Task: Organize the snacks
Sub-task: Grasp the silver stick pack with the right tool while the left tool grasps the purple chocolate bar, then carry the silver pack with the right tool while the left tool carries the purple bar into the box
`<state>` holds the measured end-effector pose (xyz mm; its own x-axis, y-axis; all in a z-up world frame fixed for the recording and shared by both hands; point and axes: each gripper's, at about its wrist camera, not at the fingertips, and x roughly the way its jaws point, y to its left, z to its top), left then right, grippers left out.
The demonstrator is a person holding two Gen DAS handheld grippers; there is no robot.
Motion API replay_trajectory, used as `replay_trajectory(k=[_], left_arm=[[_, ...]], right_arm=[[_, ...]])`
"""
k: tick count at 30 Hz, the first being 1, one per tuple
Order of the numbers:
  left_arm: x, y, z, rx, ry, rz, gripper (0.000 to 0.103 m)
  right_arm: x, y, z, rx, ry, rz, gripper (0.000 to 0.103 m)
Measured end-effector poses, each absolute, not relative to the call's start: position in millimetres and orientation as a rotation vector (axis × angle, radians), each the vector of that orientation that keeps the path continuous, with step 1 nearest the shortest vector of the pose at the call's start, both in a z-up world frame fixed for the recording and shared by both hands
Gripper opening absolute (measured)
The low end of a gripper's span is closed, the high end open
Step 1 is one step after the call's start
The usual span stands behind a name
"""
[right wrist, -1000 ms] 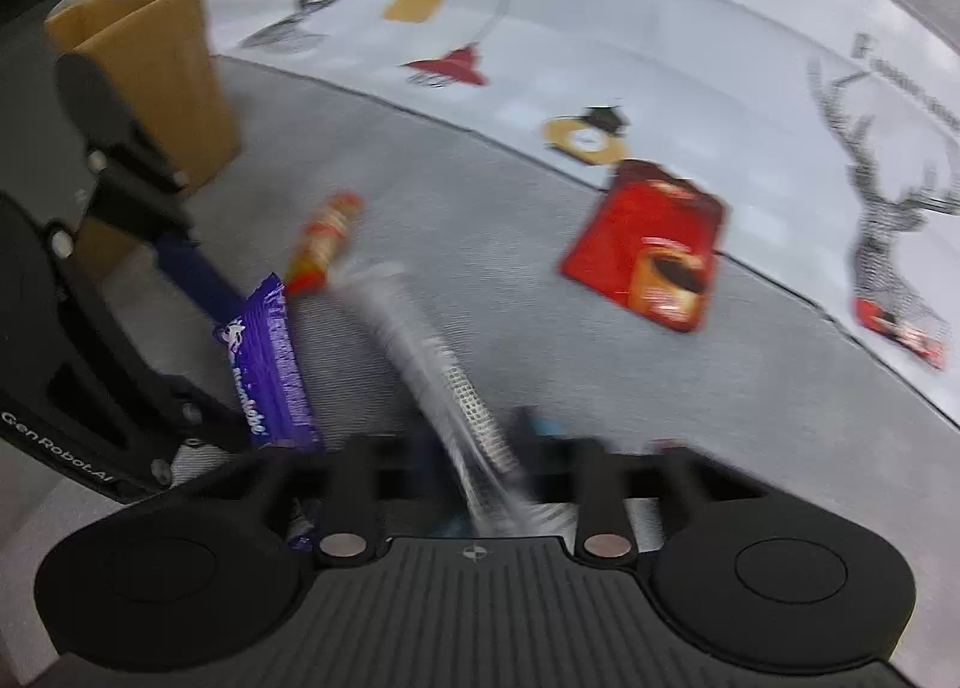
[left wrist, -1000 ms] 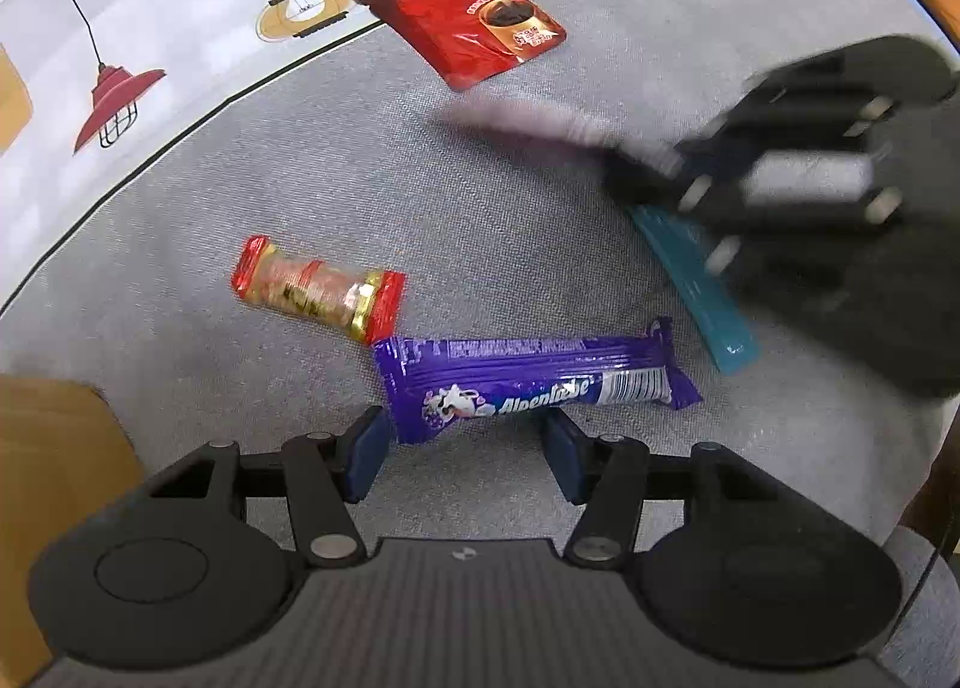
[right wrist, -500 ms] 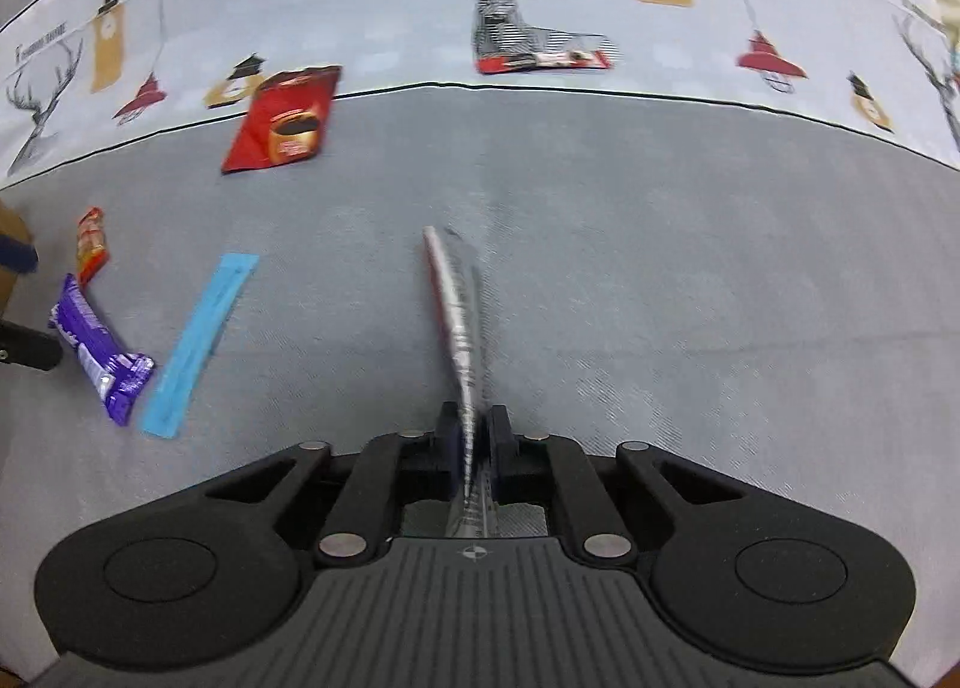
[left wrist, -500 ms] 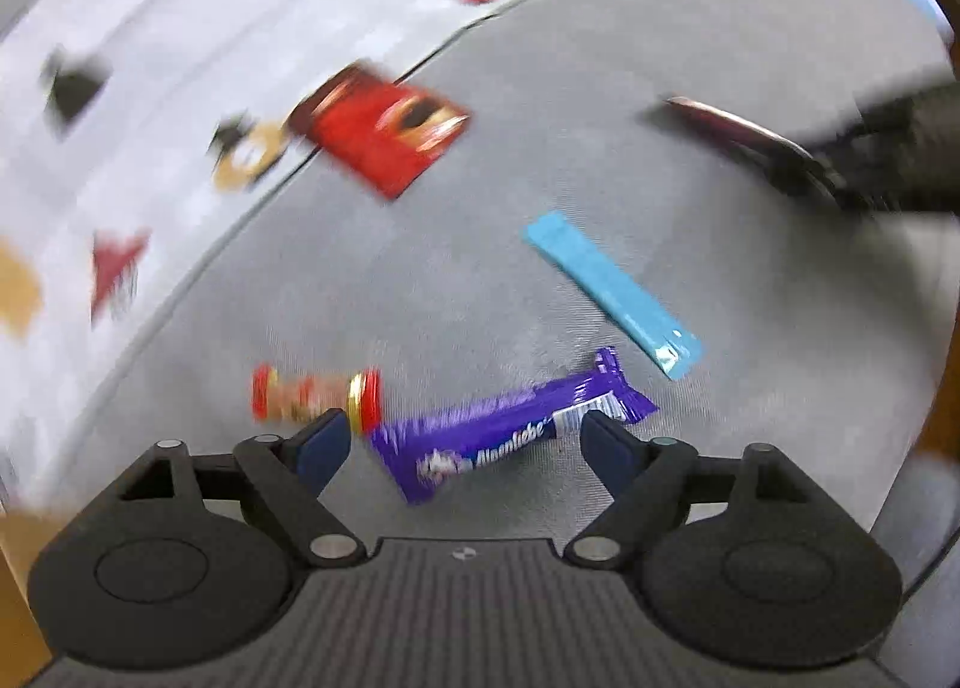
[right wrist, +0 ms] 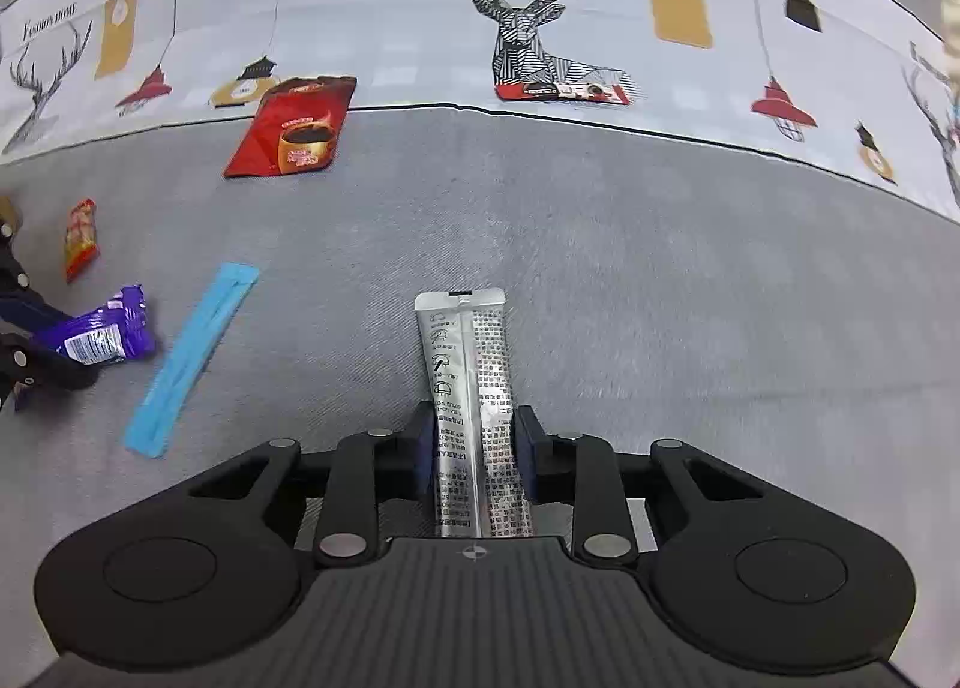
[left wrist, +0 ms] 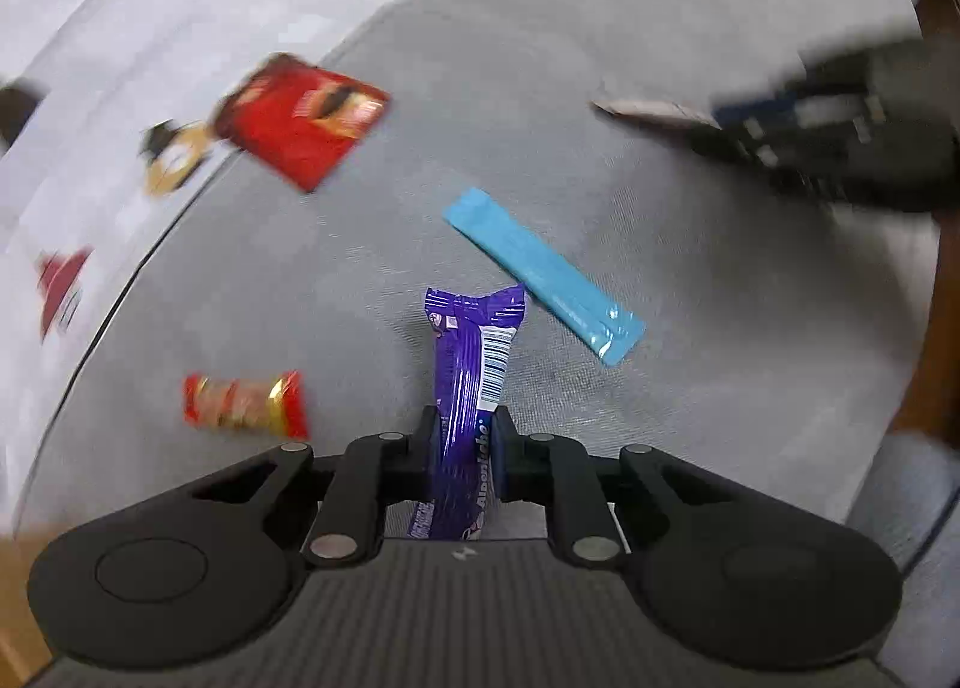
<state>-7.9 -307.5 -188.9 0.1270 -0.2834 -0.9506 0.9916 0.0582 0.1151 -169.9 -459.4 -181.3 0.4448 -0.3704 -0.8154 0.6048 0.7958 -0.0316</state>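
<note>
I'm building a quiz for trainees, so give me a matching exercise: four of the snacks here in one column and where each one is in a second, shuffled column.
Things:
1. purple candy bar wrapper
2. silver foil stick sachet
3. flat light blue stick pack
4. red coffee pouch

Places:
A. lying flat on the grey cloth, untouched
B. between the left gripper's fingers
C. across the cloth's black border line
D. between the right gripper's fingers

Pairs: 1-B, 2-D, 3-A, 4-C

My left gripper points steeply down, jaws clamped on the purple candy bar. My right gripper angles down, jaws opening, silver sachet between them.
</note>
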Motion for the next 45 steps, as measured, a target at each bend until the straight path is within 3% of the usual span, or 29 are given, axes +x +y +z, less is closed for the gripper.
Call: replay_trajectory(k=[1, 2, 11, 22, 32, 45], left_arm=[[-5, -305, -181, 0.966, 0.930, -1.201, 0.017], [-4, -297, -171, 0.915, 0.931, -1.190, 0.017], [-7, -205, -68, 0.551, 0.931, -1.075, 0.017], [-42, -90, 21, 0.372, 0.828, -1.019, 0.017], [-61, 45, 50, 0.259, 0.787, -0.885, 0.017], [-70, 150, 41, 0.168, 0.791, -0.756, 0.017]], right_arm=[[-172, -455, -178, 0.297, 0.911, -0.629, 0.021], [-174, -451, -175, 0.314, 0.886, -0.641, 0.007], [-207, -397, -132, 0.443, 0.680, -0.745, 0.007], [-210, -264, -22, 0.430, 0.478, -0.489, 0.007], [-202, -134, 28, 0.320, 0.475, -0.273, 0.007], [-189, -32, 34, 0.285, 0.560, -0.131, 0.007]])
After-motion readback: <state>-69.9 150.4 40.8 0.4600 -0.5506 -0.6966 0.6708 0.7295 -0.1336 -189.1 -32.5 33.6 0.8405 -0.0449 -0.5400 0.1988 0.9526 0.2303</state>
